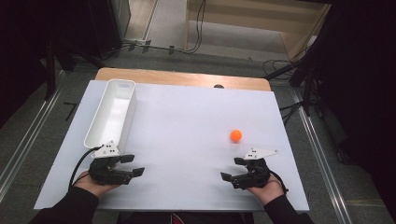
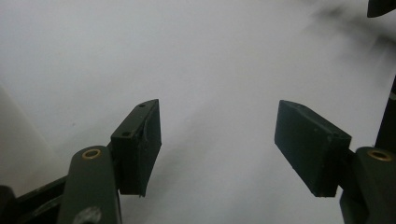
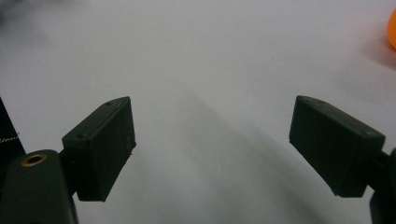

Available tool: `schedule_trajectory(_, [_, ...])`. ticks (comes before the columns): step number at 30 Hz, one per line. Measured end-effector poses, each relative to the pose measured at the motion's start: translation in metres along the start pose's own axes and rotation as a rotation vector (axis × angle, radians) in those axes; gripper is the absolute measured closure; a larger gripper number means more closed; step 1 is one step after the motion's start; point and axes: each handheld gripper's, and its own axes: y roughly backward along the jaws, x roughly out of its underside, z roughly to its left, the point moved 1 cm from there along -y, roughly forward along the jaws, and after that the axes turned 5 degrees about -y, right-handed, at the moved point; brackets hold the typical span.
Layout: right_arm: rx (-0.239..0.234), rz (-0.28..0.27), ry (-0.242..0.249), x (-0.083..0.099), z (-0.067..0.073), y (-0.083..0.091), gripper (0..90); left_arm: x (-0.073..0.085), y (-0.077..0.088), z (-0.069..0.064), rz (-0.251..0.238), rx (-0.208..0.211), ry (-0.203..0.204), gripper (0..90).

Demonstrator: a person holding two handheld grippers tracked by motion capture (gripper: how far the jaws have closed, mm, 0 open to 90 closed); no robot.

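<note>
1. Orange ball [image 1: 236,135]: lying on the white table sheet [image 1: 187,126], right of the white bin [image 1: 112,112] and well apart from it; also glimpsed at the right edge of the right gripper view [image 3: 392,29].
2. White bin: long, open-topped, apparently empty, set along the sheet's left side.
3. Left gripper [image 1: 133,165]: held in a hand just nearer than the bin's near end, jaws spread apart with nothing between them, over bare sheet [image 2: 219,140].
4. Right gripper [image 1: 233,169]: held in a hand far right of the bin, near the ball on its near side, not touching it; jaws wide apart and empty [image 3: 212,140].
</note>
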Motion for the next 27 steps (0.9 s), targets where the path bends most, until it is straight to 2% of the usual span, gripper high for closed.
schedule_trajectory(17, [-0.005,0.018,0.016,0.0013,0.0012,-0.001,13.0,-0.0008,-0.0016,0.0001,0.017,0.004,-0.002,32.2])
schedule_trajectory(22, [-0.004,0.014,0.001,0.001,-0.0011,0.0005,13.0,-0.0008,-0.0016,0.0003,0.02,0.003,0.01,32.0])
schedule_trajectory(27, [-0.02,0.018,-0.009,0.0016,-0.0019,-0.0001,13.0,-0.0007,-0.0018,0.0005,0.022,-0.01,-0.001,32.0])
